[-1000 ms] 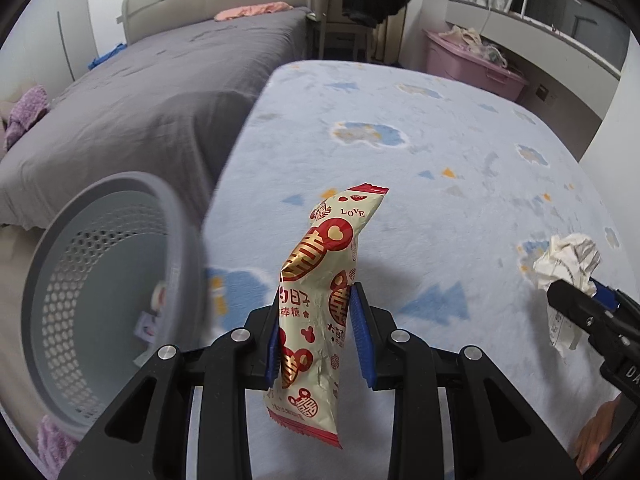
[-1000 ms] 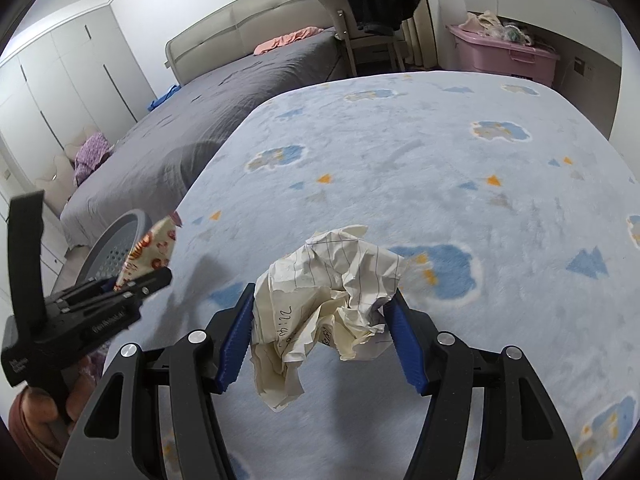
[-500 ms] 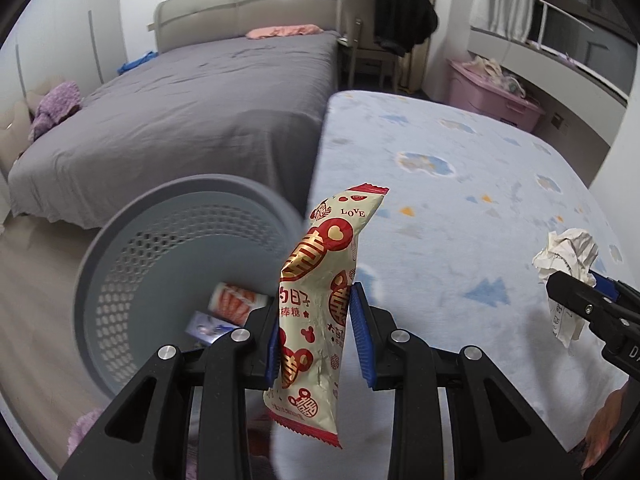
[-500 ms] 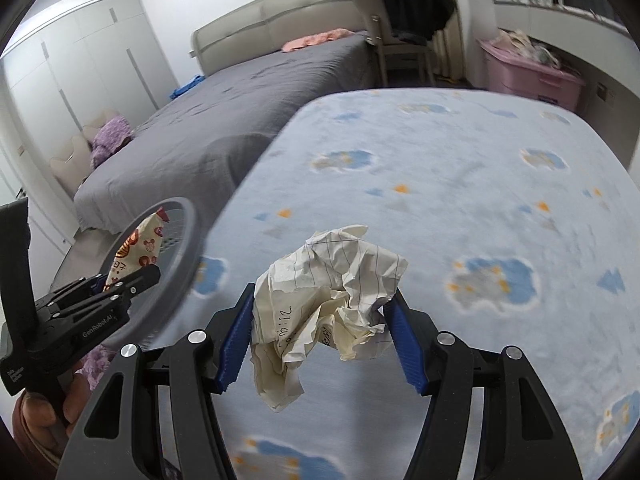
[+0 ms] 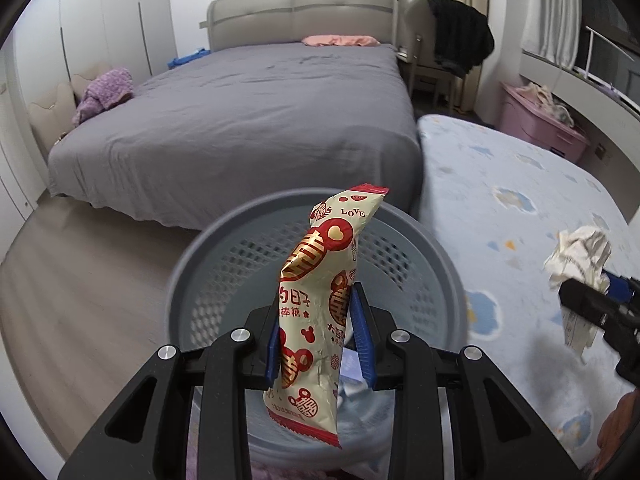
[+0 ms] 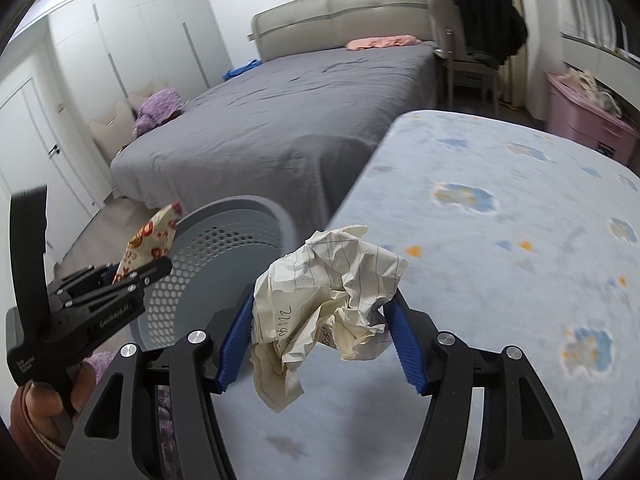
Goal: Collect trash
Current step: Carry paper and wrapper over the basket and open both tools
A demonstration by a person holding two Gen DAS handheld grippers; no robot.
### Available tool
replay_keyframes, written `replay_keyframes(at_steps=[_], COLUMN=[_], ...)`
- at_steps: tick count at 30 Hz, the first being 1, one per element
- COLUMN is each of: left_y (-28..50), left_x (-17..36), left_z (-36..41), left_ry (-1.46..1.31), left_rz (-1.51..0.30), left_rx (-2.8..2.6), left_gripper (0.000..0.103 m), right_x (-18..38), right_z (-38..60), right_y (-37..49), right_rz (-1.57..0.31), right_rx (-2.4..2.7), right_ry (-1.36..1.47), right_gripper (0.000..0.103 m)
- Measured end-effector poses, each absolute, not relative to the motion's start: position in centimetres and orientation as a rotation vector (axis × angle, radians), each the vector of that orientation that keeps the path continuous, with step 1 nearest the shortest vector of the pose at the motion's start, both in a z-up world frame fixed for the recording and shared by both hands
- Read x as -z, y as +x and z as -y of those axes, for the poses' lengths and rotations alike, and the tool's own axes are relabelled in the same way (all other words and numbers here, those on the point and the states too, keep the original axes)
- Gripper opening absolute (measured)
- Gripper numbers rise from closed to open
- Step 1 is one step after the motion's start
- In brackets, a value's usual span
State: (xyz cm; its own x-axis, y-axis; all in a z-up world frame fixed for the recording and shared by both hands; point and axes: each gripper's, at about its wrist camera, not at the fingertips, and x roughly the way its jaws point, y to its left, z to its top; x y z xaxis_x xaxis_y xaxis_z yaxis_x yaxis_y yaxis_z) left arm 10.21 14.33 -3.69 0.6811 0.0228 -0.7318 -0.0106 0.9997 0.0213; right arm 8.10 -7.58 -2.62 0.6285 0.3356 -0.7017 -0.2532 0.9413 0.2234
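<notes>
left tongs (image 5: 320,336) clamp a light, slippery wrapper (image 5: 320,300) mid-length over the bin (image 5: 440,264); right tongs (image 6: 320,332) pinch soft crumpled paper (image 6: 328,304) beside the bin.

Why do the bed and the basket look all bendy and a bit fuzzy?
Left wrist view: fisheye lens curves the grey bed; basket rim smeared by motion, candy wrapper sharp. Right wrist view: same curving, blue bedsheet blurred, crumpled paper crisp.

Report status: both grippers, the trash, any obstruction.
Left gripper shut on candy wrapper, over grey mesh bin. Right gripper shut on crumpled paper, above the blue bed. No obstruction seen.
</notes>
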Motion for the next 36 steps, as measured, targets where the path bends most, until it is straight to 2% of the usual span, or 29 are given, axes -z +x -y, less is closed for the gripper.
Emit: replay_keyframes(at_steps=[21, 36], left_y=[12.3, 12.4], left_x=[5.6, 6.0], left_z=[-19.4, -20.3], left_ry=[-0.033, -0.046], left_rz=[-0.85, -0.871], left_rx=[-0.078, -0.129], left_gripper=[0.031, 0.034], right_x=[4.1, 4.3], right_z=[-0.7, -3.0], right_y=[12.5, 13.3], right_rz=[-0.858, -0.861], right_rx=[-0.431, -0.467], right_ry=[0.029, 0.001], right_gripper=[0.061, 0.061])
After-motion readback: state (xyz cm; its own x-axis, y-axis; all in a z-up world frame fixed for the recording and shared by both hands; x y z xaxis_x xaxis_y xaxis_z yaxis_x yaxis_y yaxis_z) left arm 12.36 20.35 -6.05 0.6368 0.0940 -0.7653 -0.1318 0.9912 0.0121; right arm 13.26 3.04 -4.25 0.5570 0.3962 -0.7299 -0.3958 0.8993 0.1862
